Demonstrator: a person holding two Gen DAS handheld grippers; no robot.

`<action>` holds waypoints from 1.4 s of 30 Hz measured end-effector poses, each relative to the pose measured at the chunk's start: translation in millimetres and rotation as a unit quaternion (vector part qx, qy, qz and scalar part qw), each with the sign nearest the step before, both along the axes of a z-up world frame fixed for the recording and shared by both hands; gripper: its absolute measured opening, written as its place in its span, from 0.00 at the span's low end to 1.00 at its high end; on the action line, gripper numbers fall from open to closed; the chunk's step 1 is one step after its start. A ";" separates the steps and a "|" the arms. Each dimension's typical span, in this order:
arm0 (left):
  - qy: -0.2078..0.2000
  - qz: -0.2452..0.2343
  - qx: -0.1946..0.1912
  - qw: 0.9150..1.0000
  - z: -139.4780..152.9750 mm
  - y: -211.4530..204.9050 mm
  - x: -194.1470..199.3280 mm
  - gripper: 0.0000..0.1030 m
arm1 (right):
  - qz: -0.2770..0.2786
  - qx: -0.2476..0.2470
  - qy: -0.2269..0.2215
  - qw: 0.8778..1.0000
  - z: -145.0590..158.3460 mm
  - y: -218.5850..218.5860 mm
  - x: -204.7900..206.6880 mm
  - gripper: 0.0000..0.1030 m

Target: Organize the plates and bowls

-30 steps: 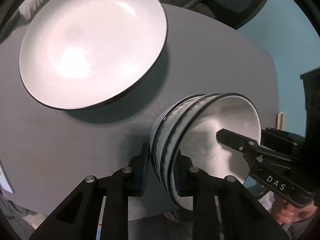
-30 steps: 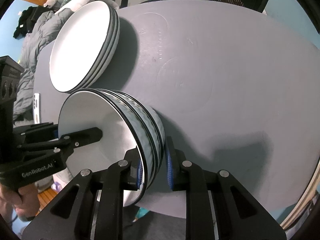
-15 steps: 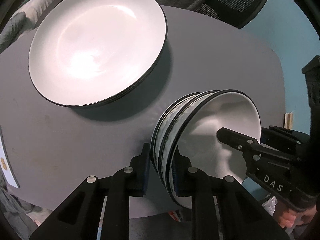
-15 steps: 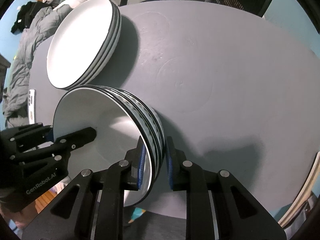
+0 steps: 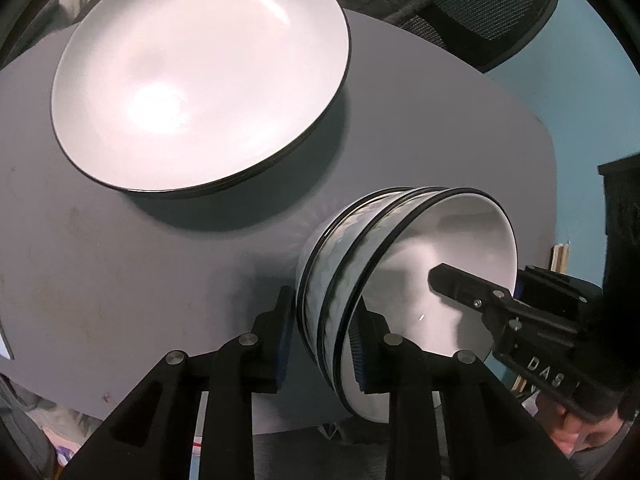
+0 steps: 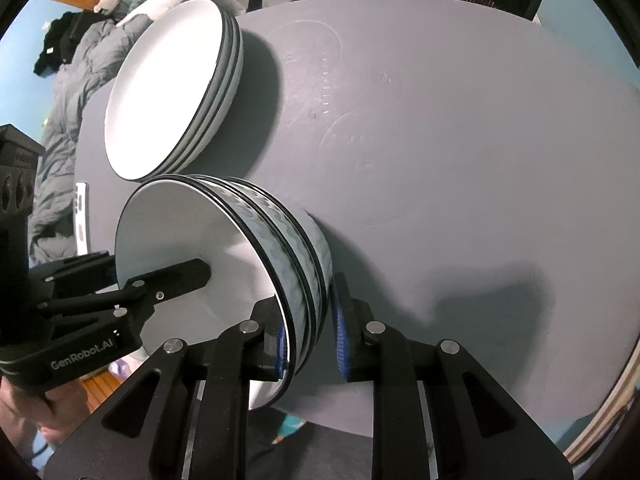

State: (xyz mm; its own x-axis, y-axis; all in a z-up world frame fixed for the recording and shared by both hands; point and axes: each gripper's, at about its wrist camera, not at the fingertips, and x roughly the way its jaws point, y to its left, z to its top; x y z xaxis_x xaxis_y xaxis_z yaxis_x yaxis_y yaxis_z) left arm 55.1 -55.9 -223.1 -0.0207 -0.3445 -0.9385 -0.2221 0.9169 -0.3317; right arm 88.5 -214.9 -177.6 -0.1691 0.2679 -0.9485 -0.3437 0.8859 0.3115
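A stack of three white bowls with blue wavy sides and black rims [image 5: 360,264] hangs tilted just over the grey table [image 5: 120,260], near its front edge. My left gripper [image 5: 320,320] straddles the stack's rim, one pad outside and one inside; its jaws are opening, with the pads still against the wall. My right gripper [image 6: 308,320] is shut on the opposite rim of the bowl stack [image 6: 280,248]. Each gripper shows in the other's view: the right gripper [image 5: 460,284] and the left gripper [image 6: 192,272] each reach into the top bowl. A stack of white plates [image 5: 200,76] [image 6: 168,92] lies behind the bowls.
The round table [image 6: 440,160] stretches bare to the right of the bowls. A black mesh chair [image 5: 480,0] stands behind the table. Grey bedding and clothes [image 6: 60,100] lie beyond the left edge. A hand [image 6: 24,400] holds the left gripper.
Both views wobble slightly. The bowl stack stays between both grippers at the same spot by the plates.
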 end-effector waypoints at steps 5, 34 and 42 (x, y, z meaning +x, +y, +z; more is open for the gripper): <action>0.010 -0.001 0.013 1.000 1.5 -4.0 -3.2 0.19 | 0.006 -0.006 -0.006 1.000 2.8 2.3 -2.0 0.17; -0.049 0.037 0.050 0.997 78.6 67.0 39.1 0.18 | 0.036 0.024 -0.059 0.997 69.6 76.4 39.3 0.16; -0.033 0.055 0.062 0.996 53.3 99.8 71.0 0.18 | 0.045 0.026 -0.053 0.997 49.3 110.2 72.8 0.16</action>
